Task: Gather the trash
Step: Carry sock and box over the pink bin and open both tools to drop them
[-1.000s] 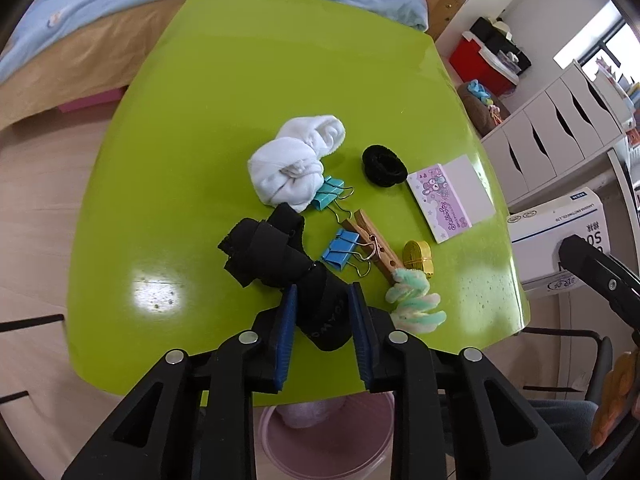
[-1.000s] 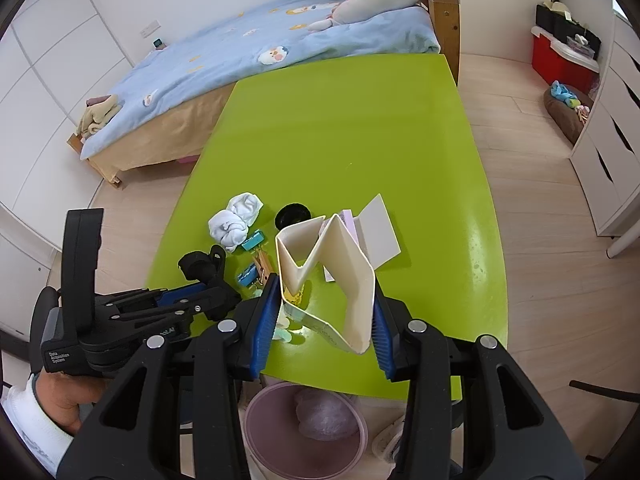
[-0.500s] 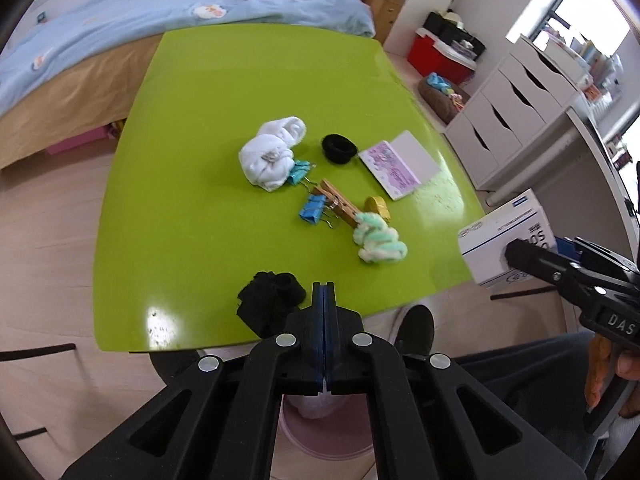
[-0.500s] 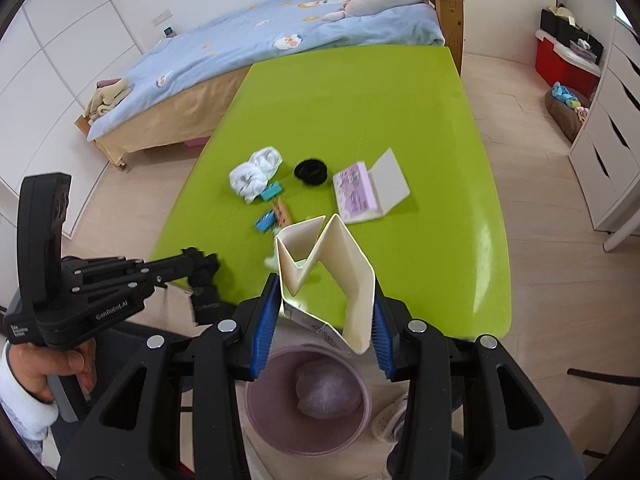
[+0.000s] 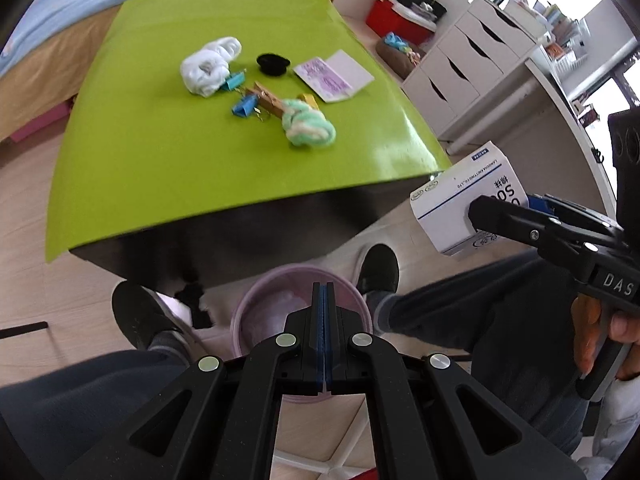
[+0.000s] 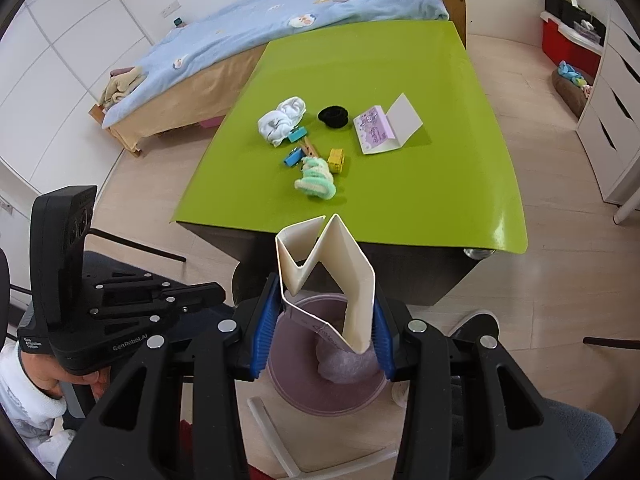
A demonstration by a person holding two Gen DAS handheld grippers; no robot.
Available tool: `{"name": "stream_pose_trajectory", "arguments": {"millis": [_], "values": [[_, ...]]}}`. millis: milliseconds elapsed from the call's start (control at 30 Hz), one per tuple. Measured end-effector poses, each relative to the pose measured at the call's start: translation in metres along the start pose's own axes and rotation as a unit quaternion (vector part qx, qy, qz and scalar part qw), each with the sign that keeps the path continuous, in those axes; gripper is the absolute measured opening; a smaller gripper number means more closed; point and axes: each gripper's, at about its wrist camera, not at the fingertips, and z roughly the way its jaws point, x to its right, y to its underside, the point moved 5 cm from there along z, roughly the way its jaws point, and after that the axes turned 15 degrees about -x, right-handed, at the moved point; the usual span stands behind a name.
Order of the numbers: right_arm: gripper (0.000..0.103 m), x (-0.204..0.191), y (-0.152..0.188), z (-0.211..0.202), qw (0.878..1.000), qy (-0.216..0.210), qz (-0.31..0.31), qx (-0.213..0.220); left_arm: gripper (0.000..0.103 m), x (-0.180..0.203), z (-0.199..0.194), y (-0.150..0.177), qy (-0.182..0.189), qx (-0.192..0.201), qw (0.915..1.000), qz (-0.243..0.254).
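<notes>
Holding a crumpled white box (image 6: 332,276) between its blue pads, the right tool (image 6: 324,336) hangs above a pinkish waste bin (image 6: 296,396) that stands on the wooden floor below the near edge of the tabletop (image 6: 440,184). The box is squashed into a zigzag, and its lower end sits over the bin's mouth. A pale wad already lies inside the bin. Beside it, the left tool (image 5: 323,336) is clenched tight with nothing between its fingers, also poised over the bin (image 5: 256,304), between the person's two dark shoes. On the lime green tabletop, well apart from both tools, lie a white sock (image 6: 280,120), a black hair tie (image 6: 333,116), a purple and white card (image 6: 386,128), two blue binder clips (image 6: 295,146), a wooden peg, a small yellow item (image 6: 336,160) and a green fluffy bundle (image 6: 316,180). A blue bed (image 6: 280,20) stands behind.
</notes>
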Motion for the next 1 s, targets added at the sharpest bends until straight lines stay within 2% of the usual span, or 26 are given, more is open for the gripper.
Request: {"name": "stream_pose_trajectory", "arguments": {"millis": [67, 100, 167, 200, 233, 467, 500, 533, 567, 633, 833, 1000], "values": [[0.042, -0.002, 0.005, 0.002, 1.000, -0.001, -0.004, -0.006, 0.000, -0.003, 0.000, 0.001, 0.001, 0.000, 0.9999, -0.013], [0.042, -0.003, 0.007, 0.002, 1.000, -0.002, -0.005, -0.008, 0.008, -0.005, -0.002, 0.000, -0.006, 0.004, 0.9998, -0.021], [0.042, -0.005, 0.011, 0.004, 1.000, -0.002, -0.010, -0.012, 0.037, -0.009, -0.007, -0.001, -0.022, 0.012, 0.9993, -0.028], [0.042, -0.006, 0.013, 0.004, 1.000, -0.002, -0.011, -0.014, 0.075, -0.012, -0.010, -0.001, -0.028, 0.021, 0.9989, -0.032], [0.042, -0.008, 0.015, 0.005, 1.000, -0.002, -0.015, -0.017, 0.093, -0.013, -0.016, -0.002, -0.028, 0.039, 0.9982, -0.036], [0.045, -0.015, 0.022, 0.013, 0.999, -0.001, -0.029, -0.033, 0.094, -0.022, -0.039, -0.002, -0.060, 0.075, 0.9948, -0.034], [0.051, -0.016, 0.023, 0.014, 0.999, -0.002, -0.031, -0.036, 0.094, -0.022, -0.043, 0.000, -0.063, 0.080, 0.9943, -0.033], [0.066, -0.017, 0.023, 0.016, 0.999, -0.003, -0.033, -0.040, 0.095, -0.022, -0.046, -0.001, -0.064, 0.083, 0.9939, -0.033], [0.076, -0.017, 0.024, 0.017, 0.999, 0.000, -0.032, -0.040, 0.095, -0.024, -0.049, -0.001, -0.066, 0.087, 0.9935, -0.033], [0.088, -0.016, 0.023, 0.018, 0.999, 0.003, -0.029, -0.035, 0.095, -0.025, -0.052, -0.001, -0.070, 0.090, 0.9930, -0.032], [0.095, -0.010, 0.019, 0.016, 0.999, 0.007, -0.017, -0.028, 0.095, -0.026, -0.055, 0.003, -0.069, 0.094, 0.9928, -0.028], [0.097, -0.007, 0.014, 0.009, 1.000, 0.012, -0.014, -0.016, 0.095, -0.025, -0.056, 0.003, -0.067, 0.095, 0.9929, -0.027]]}}
